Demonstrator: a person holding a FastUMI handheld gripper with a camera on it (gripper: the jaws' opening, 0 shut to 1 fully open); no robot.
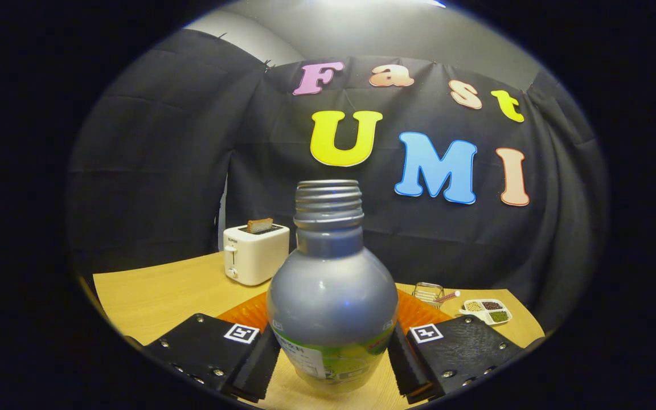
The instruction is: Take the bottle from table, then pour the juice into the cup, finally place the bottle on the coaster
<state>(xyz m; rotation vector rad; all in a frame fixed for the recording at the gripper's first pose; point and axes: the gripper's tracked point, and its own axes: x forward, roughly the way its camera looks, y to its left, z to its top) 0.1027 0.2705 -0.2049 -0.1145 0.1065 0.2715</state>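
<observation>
The gripper [332,356] is closed around the lower body of the bottle [331,296], one finger pressing on each side of it at the height of the green label. The bottle stands upright between the fingers, its cap off and the threaded neck open at the top. Its body looks grey and dark, probably from the liquid inside, though the dim light makes that hard to judge. Its base appears to rest on the wooden table [157,293], but the very bottom is too close to the lens to be sure.

Just behind the bottle lies an orange ribbed coaster [245,312], showing on both sides of the bottle. Farther back, to the left, a white toaster [254,253] stands on the table with a slice of toast [259,225] sticking out of its slot. Off to the right, near the far edge, there is a small clear cup [427,292] with something thin leaning in it, and beside that a white divided dish [486,311] holding grains or beans in separate compartments.
</observation>
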